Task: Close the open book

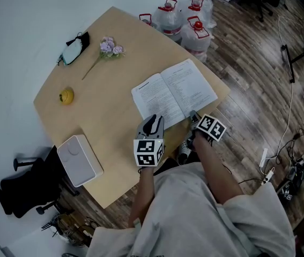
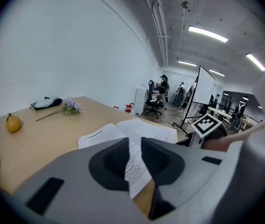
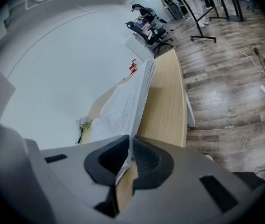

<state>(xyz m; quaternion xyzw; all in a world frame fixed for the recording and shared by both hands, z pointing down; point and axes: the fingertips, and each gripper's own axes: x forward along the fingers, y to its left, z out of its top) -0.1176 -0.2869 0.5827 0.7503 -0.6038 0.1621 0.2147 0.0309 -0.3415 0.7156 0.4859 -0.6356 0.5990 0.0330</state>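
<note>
At the far left a dark office chair (image 1: 26, 189) stands on the floor beside the pale wooden worktop (image 1: 114, 122). On the worktop's left part lie a white box (image 1: 79, 159) near the near edge, a yellow fruit (image 1: 66, 96) further in, a black-and-white face mask (image 1: 74, 50) at the far edge, and just right of it a sprig of purple flowers (image 1: 110, 48).

The person's left forearm (image 1: 141, 197) reaches forward from the body over the near edge of the worktop. The left tool (image 1: 154, 119) points ahead and somewhat downward at the open book's (image 1: 173, 90) near left corner, its marker cube facing up. In the left gripper view the left tool (image 2: 133, 143) has its jaws apart; the printed left page (image 2: 123, 132) shows in the gap, and the pads do not press on it.

The open book lies face up on the right part of the worktop, its near right corner close to the worktop's edge.

The right forearm (image 1: 216, 170) comes in from the right, and the right tool (image 1: 194, 115) sits at the book's near right corner, rolled so that its cube tilts. In the right gripper view the right tool (image 3: 130, 146) has its jaws almost together, pinched on the edge of the right-hand leaf (image 3: 127, 101), which runs away from the tips at an angle to the wood beside it.

Beyond the worktop's far right edge, clear water jugs (image 1: 184, 17) with red caps stand on the wooden floor.
</note>
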